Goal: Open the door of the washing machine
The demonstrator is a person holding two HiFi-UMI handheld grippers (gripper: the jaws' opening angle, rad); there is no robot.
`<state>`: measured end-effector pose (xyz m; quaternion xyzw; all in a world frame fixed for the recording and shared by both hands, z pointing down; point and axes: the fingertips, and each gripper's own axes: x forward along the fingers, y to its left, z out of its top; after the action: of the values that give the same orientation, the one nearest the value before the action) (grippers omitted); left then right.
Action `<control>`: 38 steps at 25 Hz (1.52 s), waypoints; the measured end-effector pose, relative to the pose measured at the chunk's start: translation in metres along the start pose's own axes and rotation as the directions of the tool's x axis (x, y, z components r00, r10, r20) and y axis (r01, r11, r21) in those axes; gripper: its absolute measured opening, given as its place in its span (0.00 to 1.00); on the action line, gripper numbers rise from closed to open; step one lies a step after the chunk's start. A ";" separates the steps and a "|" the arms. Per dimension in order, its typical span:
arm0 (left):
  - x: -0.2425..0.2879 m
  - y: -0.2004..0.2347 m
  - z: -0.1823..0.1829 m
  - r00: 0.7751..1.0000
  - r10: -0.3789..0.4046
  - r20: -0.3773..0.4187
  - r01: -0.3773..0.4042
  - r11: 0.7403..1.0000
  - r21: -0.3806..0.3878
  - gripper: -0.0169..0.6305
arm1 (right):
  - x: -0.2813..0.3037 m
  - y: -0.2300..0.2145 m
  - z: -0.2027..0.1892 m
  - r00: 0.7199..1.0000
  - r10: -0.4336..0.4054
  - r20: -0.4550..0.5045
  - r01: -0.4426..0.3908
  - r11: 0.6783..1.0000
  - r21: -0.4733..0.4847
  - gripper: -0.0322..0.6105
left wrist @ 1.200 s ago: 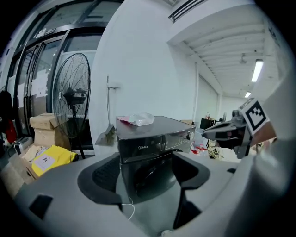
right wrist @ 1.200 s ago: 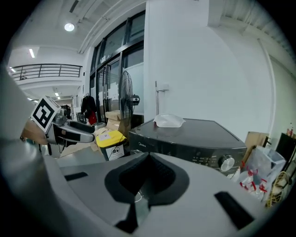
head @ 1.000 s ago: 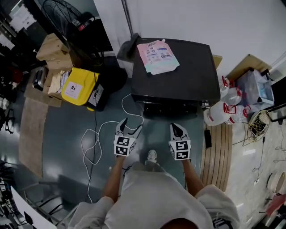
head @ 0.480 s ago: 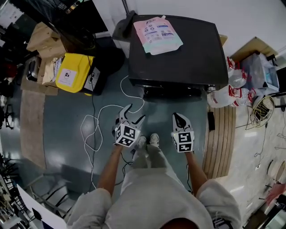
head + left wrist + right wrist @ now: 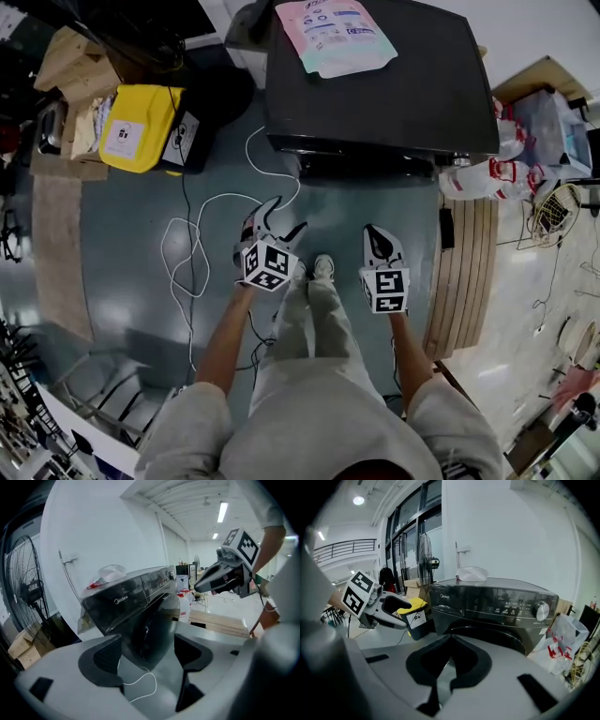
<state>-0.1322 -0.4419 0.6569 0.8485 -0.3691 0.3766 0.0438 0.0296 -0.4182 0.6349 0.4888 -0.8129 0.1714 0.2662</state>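
Washing machine [image 5: 380,84] stands against the wall ahead of the person, its dark front facing them. Its round door [image 5: 497,637] looks fully closed.

Over the last second it has slid towards the top edge of the head view and looks a little larger. The strip of floor [image 5: 122,281] between its front and the grippers has grown slightly. Both shoes now show side by side between the grippers. I cannot say whether the person has shuffled or only tipped the head.

Either way nothing has come closer to the door. The left gripper [image 5: 286,217] has kept its jaws spread wide with nothing between them, only the door and a loop of cable showing through the gap. The right gripper [image 5: 373,236] has kept its jaws closed tip to tip on nothing. Both hang well short of the machine, so I judge the opening has not begun and a reach forward is still needed.

Counting:
- One washing machine, with one pink-and-white pouch [image 5: 335,33] lying on its top.
- Two grippers.
- One white cable [image 5: 202,244] trailing over the floor.
- One yellow bin [image 5: 141,127] to the left.
- One standing fan [image 5: 26,588].
- White jugs [image 5: 487,173] to the right of the machine, at least two; they are too crowded to count surely.
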 end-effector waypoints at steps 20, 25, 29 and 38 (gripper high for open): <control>0.116 -0.020 -0.066 0.998 -0.061 0.025 0.061 0.998 -0.035 0.54 | 0.042 0.026 -0.119 0.994 0.025 -0.108 -0.021 0.999 0.037 0.05; 0.149 -0.011 -0.086 0.998 -0.065 0.018 0.066 0.997 -0.039 0.54 | 0.055 0.034 -0.142 0.992 0.036 -0.124 -0.032 0.999 0.036 0.05; 0.173 -0.007 -0.095 0.997 -0.081 0.003 0.081 0.996 -0.030 0.54 | 0.059 0.036 -0.155 0.990 0.036 -0.138 -0.030 0.999 0.042 0.05; 0.216 -0.001 -0.093 0.996 -0.092 0.017 0.092 0.996 -0.008 0.53 | 0.065 0.039 -0.183 0.985 0.047 -0.165 -0.041 0.998 0.041 0.05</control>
<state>-0.0915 -0.5365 0.8684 0.8675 -0.3318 0.3653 0.0617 0.0192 -0.3470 0.8194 0.4598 -0.7952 0.2325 0.3197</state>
